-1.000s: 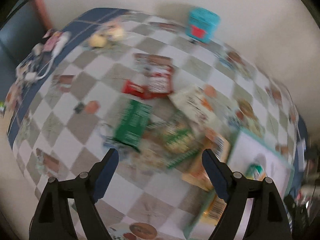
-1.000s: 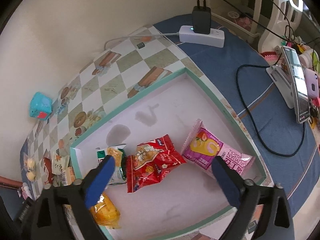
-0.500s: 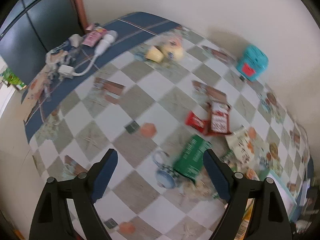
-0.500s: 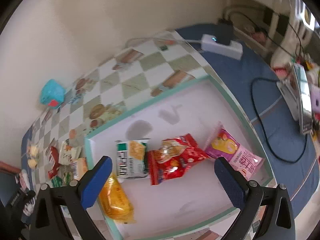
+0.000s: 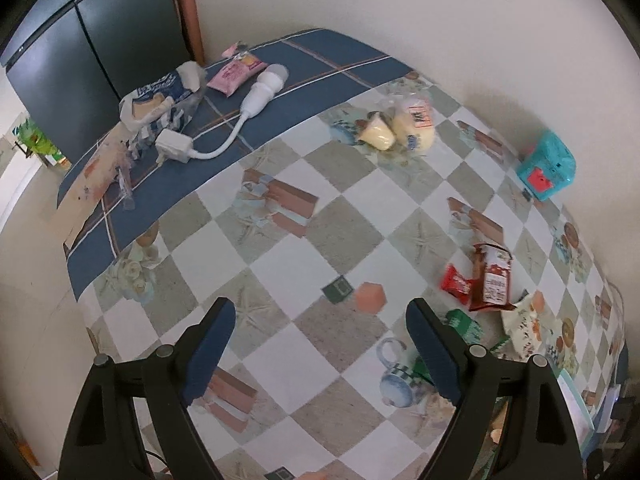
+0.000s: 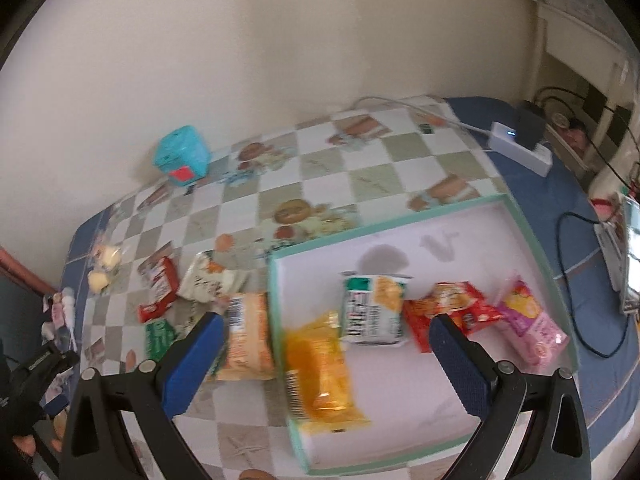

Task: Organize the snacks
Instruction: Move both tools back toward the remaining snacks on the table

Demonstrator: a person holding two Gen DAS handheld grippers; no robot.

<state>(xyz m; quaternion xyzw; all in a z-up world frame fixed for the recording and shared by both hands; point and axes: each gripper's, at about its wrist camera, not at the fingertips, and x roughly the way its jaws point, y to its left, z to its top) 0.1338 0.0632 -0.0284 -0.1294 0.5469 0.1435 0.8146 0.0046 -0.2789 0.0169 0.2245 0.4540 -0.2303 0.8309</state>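
Snacks half sorted: loose pile (image 6: 200, 296) lies on surface (image 5: 280, 248) just beside the tray's left wall, four packets inside tray (image 6: 532, 236). Left gripper (image 5: 320, 344) spread wide, empty, over bare checks. Right gripper (image 6: 326, 348) also spread, empty, above orange packet (image 6: 320, 368) at tray's near-left corner. Next, likely: grab orange-white packet (image 6: 248, 336) touching the wall. Packets are crinkly, soft.
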